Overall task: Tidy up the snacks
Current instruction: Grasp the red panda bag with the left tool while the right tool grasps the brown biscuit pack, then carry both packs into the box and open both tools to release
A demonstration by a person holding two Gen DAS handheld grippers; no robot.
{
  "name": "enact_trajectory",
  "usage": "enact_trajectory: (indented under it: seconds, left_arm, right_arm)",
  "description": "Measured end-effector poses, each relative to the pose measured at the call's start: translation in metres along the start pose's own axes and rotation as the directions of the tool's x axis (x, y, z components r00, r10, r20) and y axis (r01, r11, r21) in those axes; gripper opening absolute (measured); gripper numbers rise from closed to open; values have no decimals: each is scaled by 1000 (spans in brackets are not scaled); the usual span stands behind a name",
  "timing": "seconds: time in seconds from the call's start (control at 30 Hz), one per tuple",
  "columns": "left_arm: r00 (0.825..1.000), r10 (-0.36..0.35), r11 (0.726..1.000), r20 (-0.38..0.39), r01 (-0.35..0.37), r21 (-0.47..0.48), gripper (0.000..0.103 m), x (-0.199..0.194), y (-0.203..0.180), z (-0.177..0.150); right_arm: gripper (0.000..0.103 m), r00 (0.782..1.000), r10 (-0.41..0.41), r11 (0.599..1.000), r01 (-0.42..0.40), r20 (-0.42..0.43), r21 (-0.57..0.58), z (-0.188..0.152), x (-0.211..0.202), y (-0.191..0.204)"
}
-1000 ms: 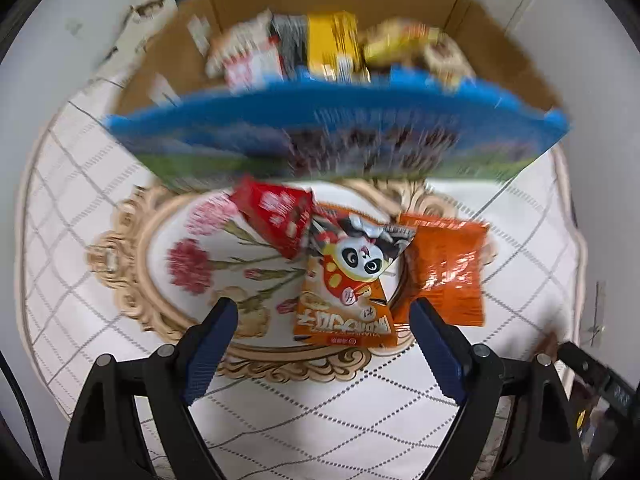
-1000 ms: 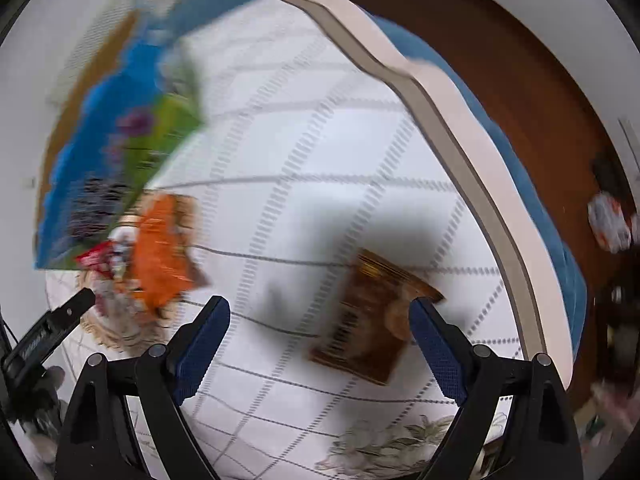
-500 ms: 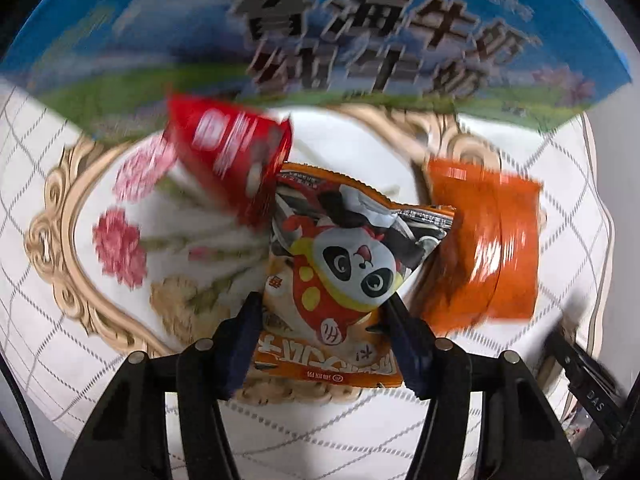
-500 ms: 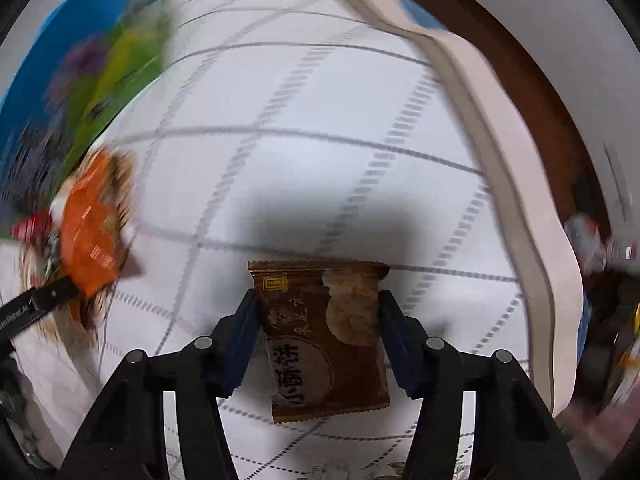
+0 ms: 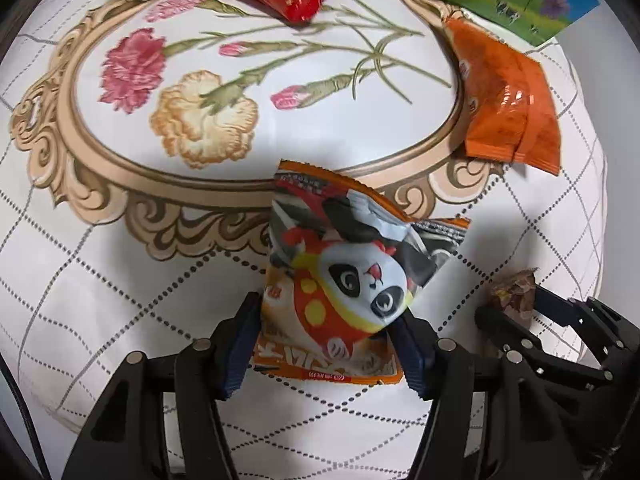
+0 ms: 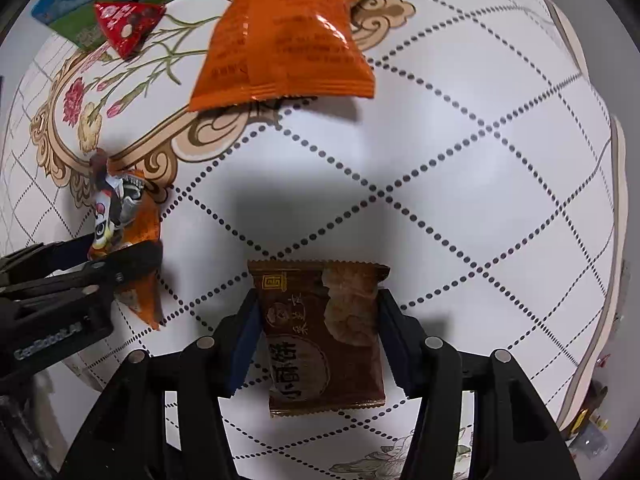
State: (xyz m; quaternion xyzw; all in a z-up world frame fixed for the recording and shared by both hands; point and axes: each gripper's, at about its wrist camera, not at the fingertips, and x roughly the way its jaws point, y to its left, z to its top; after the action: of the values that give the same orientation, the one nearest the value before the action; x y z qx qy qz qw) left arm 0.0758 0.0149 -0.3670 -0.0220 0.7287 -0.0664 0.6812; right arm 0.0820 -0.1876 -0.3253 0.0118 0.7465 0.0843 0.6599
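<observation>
Left tool pinches panda packet; right tool pinches "小酥饼" packet.

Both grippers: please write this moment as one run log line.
left gripper: shut on panda snack bag | right gripper: shut on brown biscuit packet | on tablecloth: orange packet, red packet

The brown packet reads "小酥饼"; the left claw reads "GenRobot.AI".

Floral quilted white tablecloth
</observation>
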Motion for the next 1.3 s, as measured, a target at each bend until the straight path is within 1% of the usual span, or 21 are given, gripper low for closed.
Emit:
enact_trajectory:
  seconds: [0.1,0.13,0.23,0.33,0.37,0.4,0.47,0.5,0.53,0.57,0.63,0.77,0.83,0.93,1.03,1.07,1.13,1.17,1.23,1.3]
  left_arm:
    - [1000,24,1000,-11,-24,3,61,8,-5,3]
    - [999,30,1000,-11,-30,-2,61,9,-5,-1]
    - [999,41,999,-10,-41,-10,61,11,-3,-8]
    - [999,54,999,-6,-54,-6,61,7,-8,-9]
    - [998,56,998,-5,-56,-6,61,9,-3,-6]
    - [998,59,998,-7,-59,-6,61,8,-6,5]
    - [998,65,998,0,-65,-13,61,2,-8,7]
    - [997,72,997,5,-72,-13,60,3,-13,5]
    - [997,79,997,13,-79,-12,58,2,-16,4]
    - [997,82,997,17,-81,-12,58,0,-16,2]
    - [996,87,996,24,-87,-8,56,-3,-20,-2]
    - [996,77,997,45,-77,-4,55,-19,-28,-11]
    - [996,66,998,62,-66,2,54,-32,-28,-11]
    - [994,41,999,103,-43,13,54,-58,-34,-8]
    - [988,-14,1000,152,13,10,54,-95,-38,1]
    - [983,-37,999,178,36,7,54,-111,-39,7]
    - [971,-82,997,223,81,11,54,-142,-43,21]
    - [963,-107,994,247,107,13,55,-159,-44,31]
    - [944,-160,987,287,163,14,55,-193,-45,54]
    - [928,-188,981,322,193,16,55,-219,-45,78]
  right_arm:
    - [61,999,41,998,-40,-15,45,3,0,-7]
    - [64,998,56,997,-55,-19,55,3,-1,-12]
    - [67,996,81,994,-78,-33,74,6,1,-19]
    - [70,996,81,995,-78,-36,64,-2,2,-20]
    - [70,997,73,996,-71,-35,54,-10,5,-28]
    - [70,998,61,997,-59,-33,39,-16,13,-35]
    - [69,999,36,999,-36,-24,12,-20,14,-31]
    - [68,1000,23,1000,-23,-16,0,-26,11,-30]
    - [60,1000,0,1000,0,-9,-11,-31,11,-25]
    - [58,1000,-24,999,24,0,-25,-33,10,-22]
    - [57,1000,-20,999,21,13,-30,-38,9,-19]
    - [57,999,25,1000,-24,47,-18,-46,-3,-27]
    - [57,997,53,999,-52,62,-13,-43,-14,-33]
    - [57,989,103,995,-103,103,-7,-41,-39,-42]
    - [57,974,159,987,-159,164,-10,-32,-76,-50]
    - [57,969,171,985,-172,180,-12,-31,-88,-53]
    - [57,953,201,979,-200,226,-25,-18,-120,-56]
    - [57,941,218,976,-217,258,-32,-9,-140,-59]
    - [57,919,247,969,-243,306,-50,15,-172,-61]
    - [57,897,260,965,-250,359,-73,43,-202,-62]
